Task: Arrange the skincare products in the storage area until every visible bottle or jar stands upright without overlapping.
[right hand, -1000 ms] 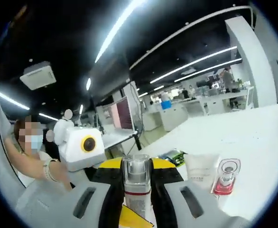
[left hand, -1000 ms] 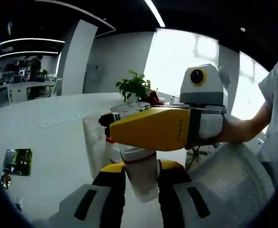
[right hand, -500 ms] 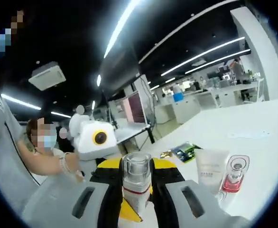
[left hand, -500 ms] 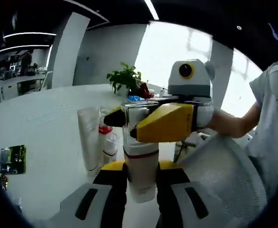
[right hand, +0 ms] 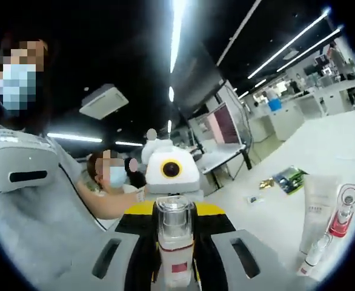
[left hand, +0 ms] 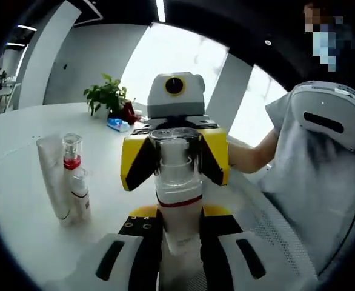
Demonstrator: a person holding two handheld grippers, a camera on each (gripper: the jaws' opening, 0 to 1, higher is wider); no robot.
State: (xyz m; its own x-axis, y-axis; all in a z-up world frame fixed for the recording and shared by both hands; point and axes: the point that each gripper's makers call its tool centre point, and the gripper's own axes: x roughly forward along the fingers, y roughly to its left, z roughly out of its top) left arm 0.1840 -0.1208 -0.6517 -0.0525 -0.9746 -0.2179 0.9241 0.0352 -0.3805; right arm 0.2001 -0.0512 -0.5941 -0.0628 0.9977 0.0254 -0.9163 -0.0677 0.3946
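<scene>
While the pump bottle (left hand: 177,188) is standing upright between both tools, its base is staying hidden behind the black and yellow jaws of the left gripper (left hand: 179,242), which is clamping the white lower body just under the red band. In the left gripper view, the right gripper (left hand: 176,159) is facing the camera from the far side, its yellow jaws closing on the clear cap and neck of the same bottle, so both grippers are pinching it at once, one low and one high. In the right gripper view the pump bottle (right hand: 175,242) is rising between the jaws of the right gripper (right hand: 175,254), again with its bottom cut off, while the left gripper (right hand: 171,176) is sitting just behind it. Off to the side on the white table (left hand: 20,200), a white tube (left hand: 51,182), a clear bottle with a red collar (left hand: 72,159) and a small white bottle (left hand: 80,193) are standing upright close together; whether they are touching is hard to tell. Farther back, a potted plant (left hand: 106,97) is resting on the table, and a person's sleeve (left hand: 311,163) is crossing the edge. The print on the tube is too blurred to read.
</scene>
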